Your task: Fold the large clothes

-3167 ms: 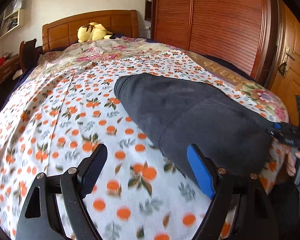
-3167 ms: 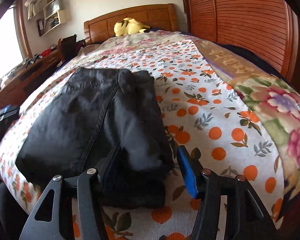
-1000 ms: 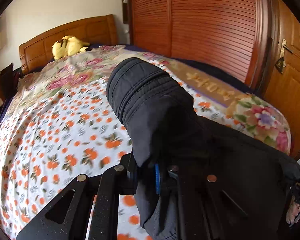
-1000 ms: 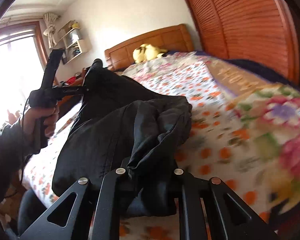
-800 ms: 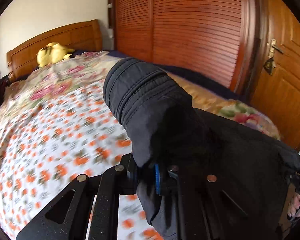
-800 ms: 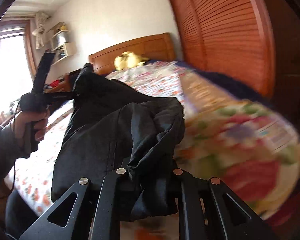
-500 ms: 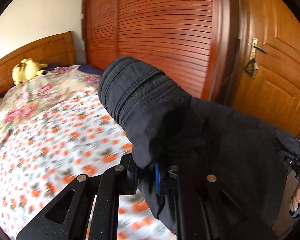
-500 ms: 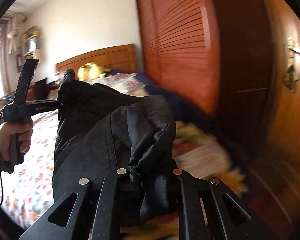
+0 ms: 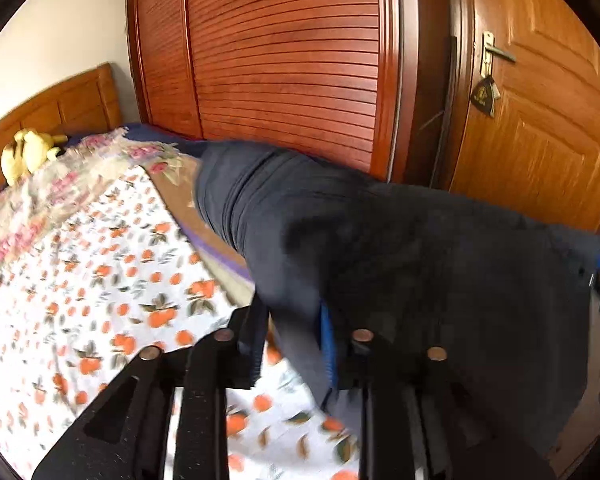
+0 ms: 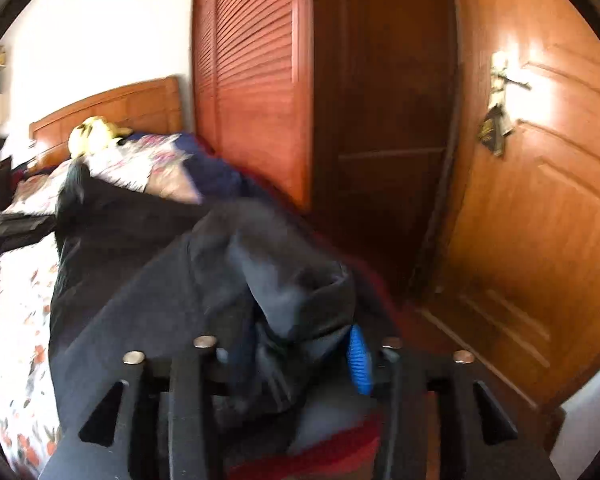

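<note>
A person stands at the foot of a bed (image 9: 100, 264) with a claw tool in each hand, and a dark, folded garment (image 9: 420, 264) is held up between the two tools, above the bed's corner and in front of a wooden door (image 9: 540, 120).

The left claw (image 9: 290, 340) has its fingers a little apart, with a fold of the garment caught between them; a blue pad (image 9: 327, 344) presses against the cloth. A thick rolled end of the garment sticks out past this claw, over the bedspread, which is white with orange fruit.

The right claw (image 10: 292, 360) also has cloth bunched between its fingers. Its fingers stand wider apart, with a blue pad (image 10: 359, 360) showing bare at the cloth's right edge, so whether it is pinching firmly cannot be told. The right view is blurred.

From the right tool, the garment (image 10: 148, 280) stretches away left to the other tool (image 10: 16, 220), gripped by a hand at the frame's edge.

A yellow plush toy (image 9: 24, 152) lies by the headboard. A slatted wardrobe (image 9: 280, 60) runs along the bed's far side.
</note>
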The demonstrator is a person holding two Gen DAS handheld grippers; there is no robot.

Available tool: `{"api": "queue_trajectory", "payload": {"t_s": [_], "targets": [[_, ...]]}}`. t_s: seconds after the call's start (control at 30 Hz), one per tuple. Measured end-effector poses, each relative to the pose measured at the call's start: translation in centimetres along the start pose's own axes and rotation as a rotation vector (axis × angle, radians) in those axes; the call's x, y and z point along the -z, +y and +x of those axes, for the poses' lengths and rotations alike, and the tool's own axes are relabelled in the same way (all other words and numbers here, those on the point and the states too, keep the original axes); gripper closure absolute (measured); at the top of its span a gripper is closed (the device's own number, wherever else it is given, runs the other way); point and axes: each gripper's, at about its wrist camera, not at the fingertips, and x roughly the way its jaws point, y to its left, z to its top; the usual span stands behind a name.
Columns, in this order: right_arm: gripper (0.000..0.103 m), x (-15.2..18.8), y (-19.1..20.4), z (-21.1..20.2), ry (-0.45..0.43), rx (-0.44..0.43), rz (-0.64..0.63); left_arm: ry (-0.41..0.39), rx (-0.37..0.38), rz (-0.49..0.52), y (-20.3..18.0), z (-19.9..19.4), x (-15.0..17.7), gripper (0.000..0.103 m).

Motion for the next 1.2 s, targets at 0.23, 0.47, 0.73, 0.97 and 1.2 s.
{"api": "queue_trajectory", "payload": {"t_s": [0.23, 0.47, 0.73, 0.97, 1.2], "targets": [[0.050, -3.1, 3.4, -2.9, -0.053, -0.006, -0.006, -0.032, 0.032, 0.034, 2.0, -5.2, 3.1, 0.024], [0.050, -2.2, 6.0, -3.2, -0.061, -0.102, -0.067, -0.052, 0.050, 0.075, 2.6, -10.0, 7.4, 0.017], [0.050, 0.7, 4.3, 3.4, 0.179, -0.005, -0.106, -0.086, 0.111, 0.058, 2.5, -15.1, 11.5, 0.001], [0.046, 1.2, 2.1, 2.8, 0.197, 0.002, -0.053, -0.111, 0.097, 0.016, 3.4, -18.6, 13.2, 0.001], [0.046, 1.2, 5.5, -0.4, 0.175, 0.060, -0.064, -0.122, 0.066, -0.016, 4.6, -20.7, 15.0, 0.001]]}}
